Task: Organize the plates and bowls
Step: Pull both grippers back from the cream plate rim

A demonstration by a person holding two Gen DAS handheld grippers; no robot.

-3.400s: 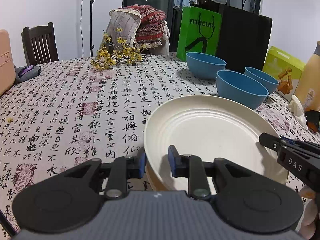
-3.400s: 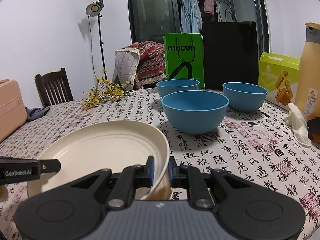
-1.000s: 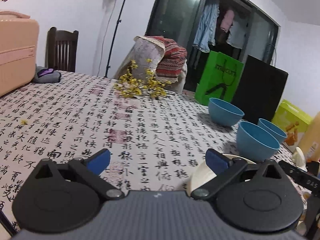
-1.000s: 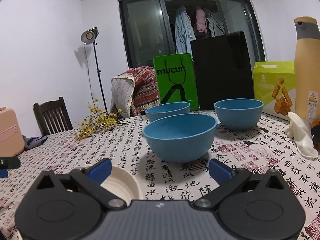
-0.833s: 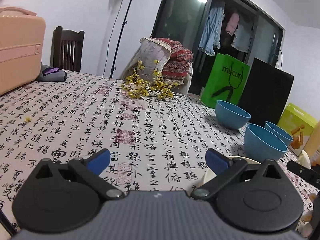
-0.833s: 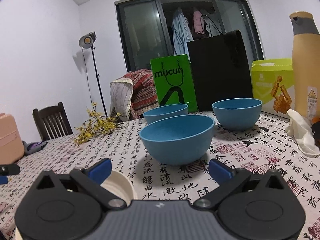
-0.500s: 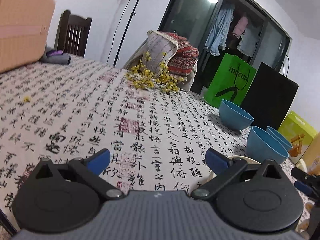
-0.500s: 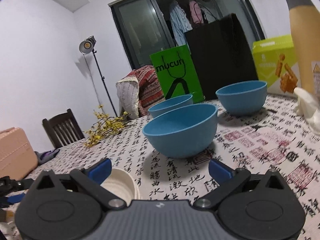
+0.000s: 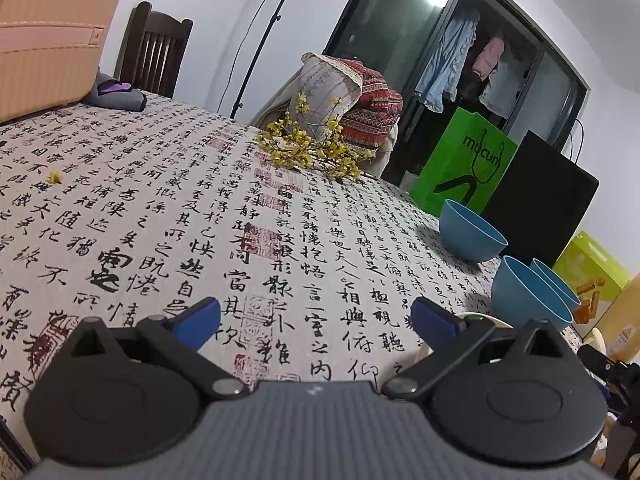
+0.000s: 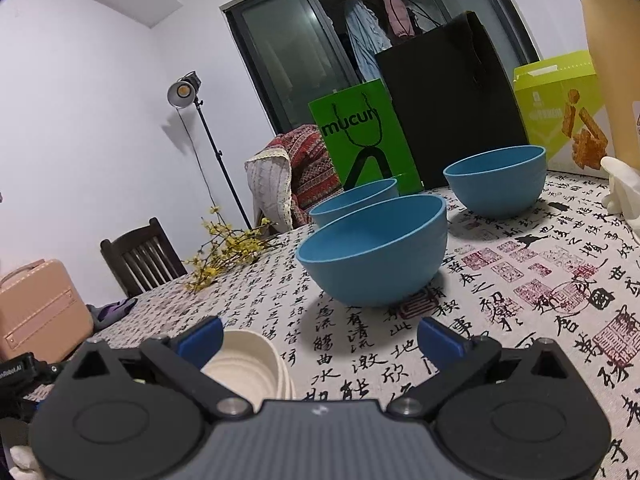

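On the table [image 10: 560,292], three blue bowls [image 10: 376,248] sit far right. Near them, cream plates [image 10: 248,364], mostly hidden behind the right gripper [image 10: 320,336]. Left gripper [image 9: 316,316] and right both spread wide, empty.

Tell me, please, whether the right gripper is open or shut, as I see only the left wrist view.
Observer: The right gripper is open, its blue-padded fingers spread wide with nothing between them.
Operator: Thank you. What lies straight ahead of it?
Observer: The nearest round blue bowl stands ahead of the gap, upright on the calligraphy-print tablecloth, apart from the fingers.
Operator: And the round cream plates, of which I see only a sliver?
Observer: They sit low beside its left finger, and at least two stacked rims show.
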